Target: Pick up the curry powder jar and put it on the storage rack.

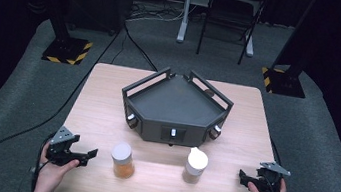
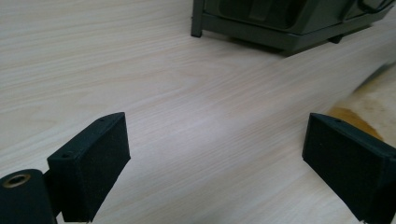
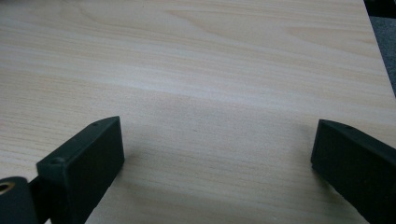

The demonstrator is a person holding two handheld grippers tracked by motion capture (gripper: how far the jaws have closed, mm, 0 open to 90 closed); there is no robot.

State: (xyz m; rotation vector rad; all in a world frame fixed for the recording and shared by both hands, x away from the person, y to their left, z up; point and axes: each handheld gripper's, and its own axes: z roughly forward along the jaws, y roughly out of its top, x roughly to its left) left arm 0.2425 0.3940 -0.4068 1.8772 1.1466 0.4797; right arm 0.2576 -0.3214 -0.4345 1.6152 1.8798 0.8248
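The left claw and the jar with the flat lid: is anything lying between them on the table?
No. In the high view, the stretch of table between the left claw and the jar is bare wood.

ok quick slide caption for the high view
Two open hand-held grippers, left and right, flank two jars before a dark tray.

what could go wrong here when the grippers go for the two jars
1. The left gripper sits open close beside the orange-filled jar; a sideways sweep could tip the upright jar.
2. The spouted jar looks narrow and tall, so the right gripper might topple it.
3. Both jars stand near the dark tray, so a push could knock them against it.
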